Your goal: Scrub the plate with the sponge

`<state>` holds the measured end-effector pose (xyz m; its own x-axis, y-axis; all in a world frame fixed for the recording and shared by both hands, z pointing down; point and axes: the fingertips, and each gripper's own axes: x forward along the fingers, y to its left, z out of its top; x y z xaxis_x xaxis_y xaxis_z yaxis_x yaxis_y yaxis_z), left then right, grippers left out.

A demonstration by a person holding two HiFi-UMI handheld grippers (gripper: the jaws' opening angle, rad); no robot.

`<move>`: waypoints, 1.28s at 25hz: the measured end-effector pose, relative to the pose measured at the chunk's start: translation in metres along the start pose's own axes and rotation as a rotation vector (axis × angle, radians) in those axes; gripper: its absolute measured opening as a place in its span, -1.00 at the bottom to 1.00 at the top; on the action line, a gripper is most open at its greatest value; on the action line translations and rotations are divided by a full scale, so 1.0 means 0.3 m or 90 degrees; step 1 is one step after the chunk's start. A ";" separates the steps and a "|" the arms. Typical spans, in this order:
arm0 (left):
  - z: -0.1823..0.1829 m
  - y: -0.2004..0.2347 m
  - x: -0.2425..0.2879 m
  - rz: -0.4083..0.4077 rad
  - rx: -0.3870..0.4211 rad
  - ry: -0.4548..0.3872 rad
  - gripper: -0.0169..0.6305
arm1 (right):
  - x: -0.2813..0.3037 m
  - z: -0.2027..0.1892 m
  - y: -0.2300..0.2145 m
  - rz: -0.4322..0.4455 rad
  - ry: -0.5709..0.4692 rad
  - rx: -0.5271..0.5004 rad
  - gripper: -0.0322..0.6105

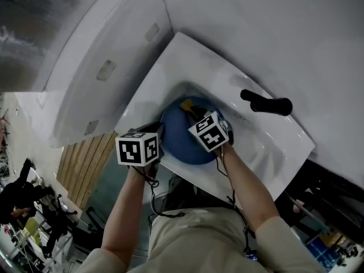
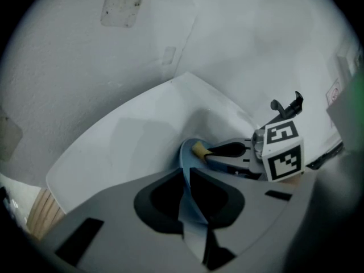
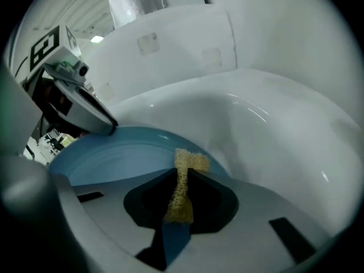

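Note:
A blue plate is held tilted over the white sink. My left gripper is shut on the plate's rim, which runs edge-on between its jaws. My right gripper is shut on a yellow sponge, squeezed thin between the jaws. The sponge's tip rests on the plate's face near its far rim. From the left gripper view the sponge shows at the plate's upper edge, with the right gripper behind it.
A black faucet handle sticks out over the sink's back right. White walls close in on the left and behind. A wooden slatted panel and cluttered floor lie at the lower left.

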<state>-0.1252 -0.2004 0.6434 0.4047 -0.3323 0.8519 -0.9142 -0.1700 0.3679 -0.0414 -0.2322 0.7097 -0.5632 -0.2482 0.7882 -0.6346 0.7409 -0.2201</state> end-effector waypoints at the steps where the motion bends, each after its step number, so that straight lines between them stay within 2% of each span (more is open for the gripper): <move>1: 0.001 0.000 0.000 0.000 0.000 -0.001 -0.81 | -0.011 -0.034 -0.036 -0.018 0.023 -0.003 -0.69; 4: 0.004 0.002 0.001 0.000 0.006 0.000 -0.82 | -0.062 -0.139 -0.107 -0.041 0.066 0.012 -0.69; 7: 0.009 0.002 0.004 -0.002 0.008 -0.001 -0.82 | -0.130 -0.224 -0.099 -0.024 0.098 0.029 -0.69; 11: 0.014 -0.004 0.011 0.005 0.020 -0.001 -0.83 | -0.228 -0.301 -0.005 0.028 0.151 0.032 -0.69; 14: 0.015 -0.006 0.011 0.008 0.024 -0.002 -0.84 | -0.297 -0.320 0.115 0.090 0.171 0.012 -0.69; 16: 0.016 -0.003 0.009 0.009 0.024 -0.004 -0.84 | -0.328 -0.305 0.212 0.144 0.163 0.000 -0.69; 19: 0.016 0.002 0.007 0.009 0.023 -0.005 -0.84 | -0.339 -0.239 0.347 0.221 0.116 0.000 -0.68; 22: 0.015 0.003 0.004 0.005 0.017 -0.007 -0.84 | -0.307 -0.154 0.420 0.261 0.067 -0.001 -0.68; 26: 0.019 0.010 -0.007 0.007 0.003 -0.023 -0.84 | -0.210 -0.043 0.401 0.261 0.008 0.020 -0.68; 32: 0.016 0.012 -0.011 0.014 0.007 -0.027 -0.83 | -0.042 0.055 0.187 0.161 -0.049 0.061 -0.69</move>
<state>-0.1298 -0.2042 0.6401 0.3854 -0.3750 0.8431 -0.9226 -0.1723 0.3451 -0.0786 -0.1977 0.6778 -0.7466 -0.1125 0.6557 -0.5139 0.7234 -0.4610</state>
